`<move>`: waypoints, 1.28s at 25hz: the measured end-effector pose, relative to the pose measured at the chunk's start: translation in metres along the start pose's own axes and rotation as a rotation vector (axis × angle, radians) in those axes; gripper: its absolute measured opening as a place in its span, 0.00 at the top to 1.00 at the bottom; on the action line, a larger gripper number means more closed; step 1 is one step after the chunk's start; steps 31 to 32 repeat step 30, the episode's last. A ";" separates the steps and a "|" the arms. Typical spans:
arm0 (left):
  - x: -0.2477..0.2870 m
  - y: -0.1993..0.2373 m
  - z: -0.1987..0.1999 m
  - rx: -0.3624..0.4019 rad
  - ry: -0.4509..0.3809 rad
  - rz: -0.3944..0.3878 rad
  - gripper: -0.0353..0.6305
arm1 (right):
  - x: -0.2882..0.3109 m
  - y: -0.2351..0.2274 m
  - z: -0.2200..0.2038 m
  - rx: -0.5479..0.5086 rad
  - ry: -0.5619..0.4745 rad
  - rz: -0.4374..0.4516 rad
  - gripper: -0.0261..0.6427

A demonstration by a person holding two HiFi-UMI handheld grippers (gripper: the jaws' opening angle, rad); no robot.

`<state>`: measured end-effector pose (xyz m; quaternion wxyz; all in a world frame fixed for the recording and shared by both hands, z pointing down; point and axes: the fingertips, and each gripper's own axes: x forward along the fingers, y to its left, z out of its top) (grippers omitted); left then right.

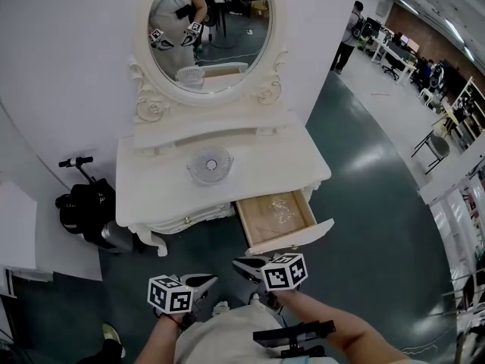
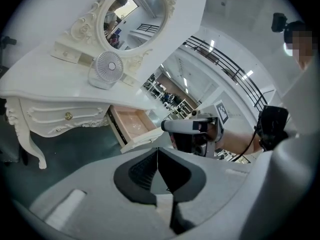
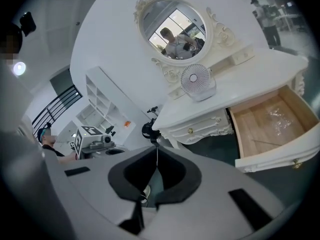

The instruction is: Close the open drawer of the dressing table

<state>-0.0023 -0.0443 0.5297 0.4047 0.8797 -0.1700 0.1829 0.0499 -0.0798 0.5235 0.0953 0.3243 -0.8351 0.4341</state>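
The white dressing table (image 1: 167, 184) stands against the wall, and its right drawer (image 1: 274, 217) is pulled out, showing a bare wooden bottom with a bit of clear film. The same drawer (image 2: 131, 124) shows in the left gripper view and fills the right side (image 3: 272, 121) of the right gripper view. Both grippers hang in front of the table, short of the drawer front (image 1: 292, 237). My left gripper (image 1: 204, 281) is shut and empty, its tips meeting (image 2: 157, 149). My right gripper (image 1: 244, 265) is shut too, with nothing between its tips (image 3: 157, 146).
A small white fan (image 1: 210, 164) sits on the tabletop under the oval mirror (image 1: 208, 29). A black scooter and bag (image 1: 87, 203) stand left of the table. The floor is dark green; people and desks are far off at the right.
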 end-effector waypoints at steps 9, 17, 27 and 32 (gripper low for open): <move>0.000 -0.014 0.003 0.034 -0.003 -0.021 0.93 | -0.008 0.019 -0.007 -0.058 0.000 0.011 0.94; -0.003 -0.016 0.003 0.029 -0.009 -0.017 0.93 | -0.009 0.026 -0.008 -0.043 -0.002 0.026 0.94; -0.004 -0.012 0.002 0.019 -0.006 -0.012 0.93 | -0.008 0.027 -0.007 -0.023 -0.014 0.028 0.94; 0.000 -0.012 0.001 0.012 -0.005 -0.019 0.93 | -0.009 0.024 -0.007 -0.014 -0.013 0.026 0.94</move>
